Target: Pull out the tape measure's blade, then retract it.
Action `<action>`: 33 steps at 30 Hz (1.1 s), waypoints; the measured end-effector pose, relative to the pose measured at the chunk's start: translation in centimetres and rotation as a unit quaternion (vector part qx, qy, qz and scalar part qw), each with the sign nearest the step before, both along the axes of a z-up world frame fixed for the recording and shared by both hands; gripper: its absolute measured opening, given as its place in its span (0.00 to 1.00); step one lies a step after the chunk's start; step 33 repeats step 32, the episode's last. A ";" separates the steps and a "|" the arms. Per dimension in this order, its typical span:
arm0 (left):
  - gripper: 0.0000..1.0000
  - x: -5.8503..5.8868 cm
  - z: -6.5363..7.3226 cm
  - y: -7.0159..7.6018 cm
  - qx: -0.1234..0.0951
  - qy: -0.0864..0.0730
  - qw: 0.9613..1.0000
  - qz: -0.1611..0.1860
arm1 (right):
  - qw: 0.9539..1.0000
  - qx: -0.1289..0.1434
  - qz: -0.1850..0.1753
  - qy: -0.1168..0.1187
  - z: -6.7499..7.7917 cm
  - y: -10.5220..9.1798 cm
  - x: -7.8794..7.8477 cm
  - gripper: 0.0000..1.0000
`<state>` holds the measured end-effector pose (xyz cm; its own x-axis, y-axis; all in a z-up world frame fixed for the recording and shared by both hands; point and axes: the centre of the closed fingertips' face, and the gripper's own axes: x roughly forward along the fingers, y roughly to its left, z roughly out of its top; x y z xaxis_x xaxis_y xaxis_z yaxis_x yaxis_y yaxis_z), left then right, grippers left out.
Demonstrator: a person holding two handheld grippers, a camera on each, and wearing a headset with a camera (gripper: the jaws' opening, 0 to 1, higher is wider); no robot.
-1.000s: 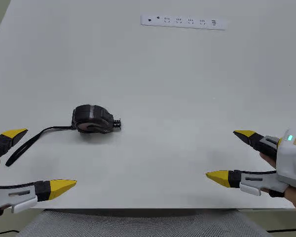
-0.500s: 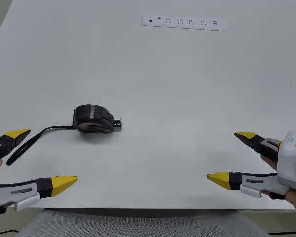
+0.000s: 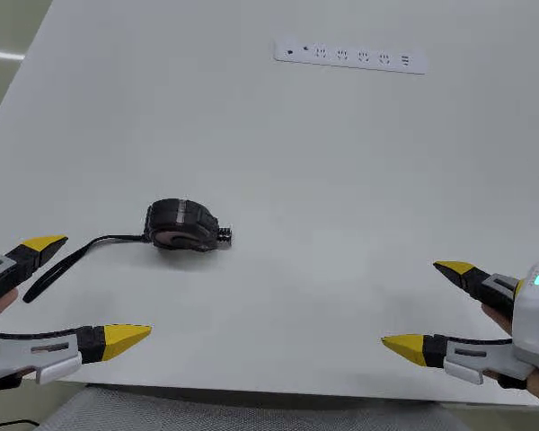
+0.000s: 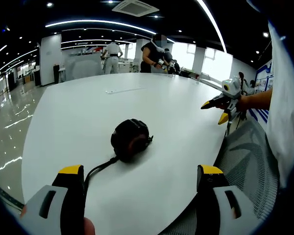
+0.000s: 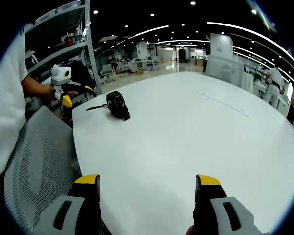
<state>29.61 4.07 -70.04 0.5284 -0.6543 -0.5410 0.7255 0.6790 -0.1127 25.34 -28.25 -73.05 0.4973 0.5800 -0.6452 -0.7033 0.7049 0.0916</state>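
tape measure (image 3: 183, 225) on table (image 3: 341, 180) | left hand-held gripper (image 3: 105, 285), right hand-held gripper (image 3: 410, 303): jaws apart

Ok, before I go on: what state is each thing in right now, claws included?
tape measure: resting on the table, blade not pulled out, neither claw touching it
wrist strap: lying loose, trailing left from the tape measure
left claw: open, empty
right claw: open, empty
power strip: flat at the far side, nothing plugged in
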 end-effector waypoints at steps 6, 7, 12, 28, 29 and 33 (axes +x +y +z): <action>0.93 0.0 0.1 0.0 -0.004 -0.003 1.000 0.007 | 1.000 -0.001 0.005 -0.002 0.1 0.0 0.1 0.77; 0.93 0.0 0.2 0.0 -0.005 -0.004 1.000 0.007 | 1.000 -0.002 0.005 -0.002 0.1 0.0 0.1 0.77; 0.92 -0.1 0.2 0.1 -0.008 -0.005 1.000 0.011 | 1.000 -0.003 0.009 -0.001 0.1 0.3 0.0 0.77; 0.88 -0.1 0.2 -0.2 -0.012 0.000 1.000 0.004 | 1.000 0.000 0.006 -0.003 0.3 0.3 0.1 0.77; 0.88 -0.1 0.3 -0.2 -0.012 -0.001 1.000 0.004 | 1.000 -0.001 0.006 -0.003 0.3 0.3 0.1 0.77; 0.87 -0.1 0.2 -0.2 -0.011 0.001 1.000 0.001 | 1.000 0.000 0.006 -0.002 0.3 0.4 0.0 0.77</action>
